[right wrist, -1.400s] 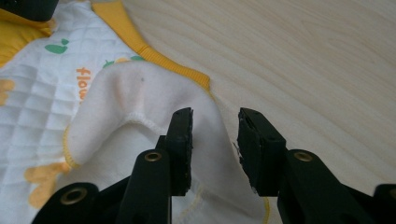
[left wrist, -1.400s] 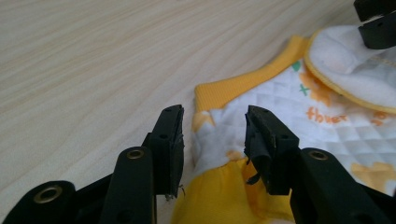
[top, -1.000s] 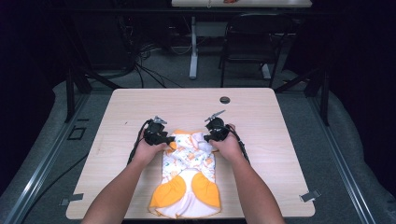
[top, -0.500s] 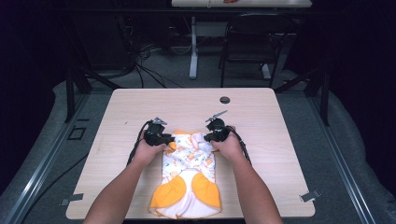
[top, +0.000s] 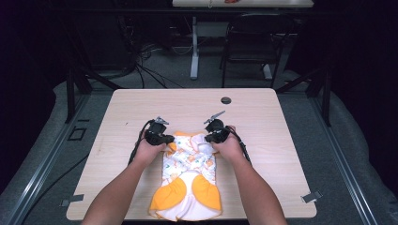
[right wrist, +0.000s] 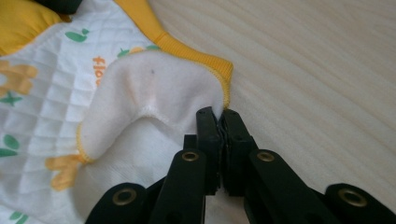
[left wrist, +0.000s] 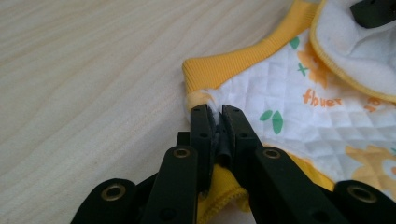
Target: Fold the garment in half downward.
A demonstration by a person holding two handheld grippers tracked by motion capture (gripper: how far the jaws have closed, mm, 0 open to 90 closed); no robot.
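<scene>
Nearest the person, at the tabletop's (top: 117, 117) 6 o'clock edge, lies the lower end of a small quilted garment (top: 187, 183): white with orange patches and a print of orange flowers and green leaves. It stretches from that edge up toward the middle of the tabletop, its long axis running 6 to 12 o'clock.

The two forearms come in from 6 o'clock on either side of the garment. The left tongs (top: 164, 139) sit at the garment's upper corner toward 9 o'clock, and the right tongs (top: 210, 137) at the upper corner toward 3 o'clock.

In the left gripper view the left tongs (left wrist: 215, 112) have just been closing, and their jaws now pinch a fold of the garment (left wrist: 299, 98) where the white quilting meets the yellow ribbed band (left wrist: 233, 63); cloth shows between the pads, so they grip the garment.

In the right gripper view the right tongs (right wrist: 217, 113) have just been closing too, and their jaws clamp the edge of a turned-over white fleecy flap (right wrist: 154, 79) of the garment (right wrist: 46, 93), just beside its yellow trim.

Farther off, toward 12 o'clock, a small dark round cap (top: 226, 100) sits in the tabletop, well apart from the garment. Beyond the tabletop stand a dark chair (top: 248, 42) and loose cables (top: 141, 65) on the floor.
</scene>
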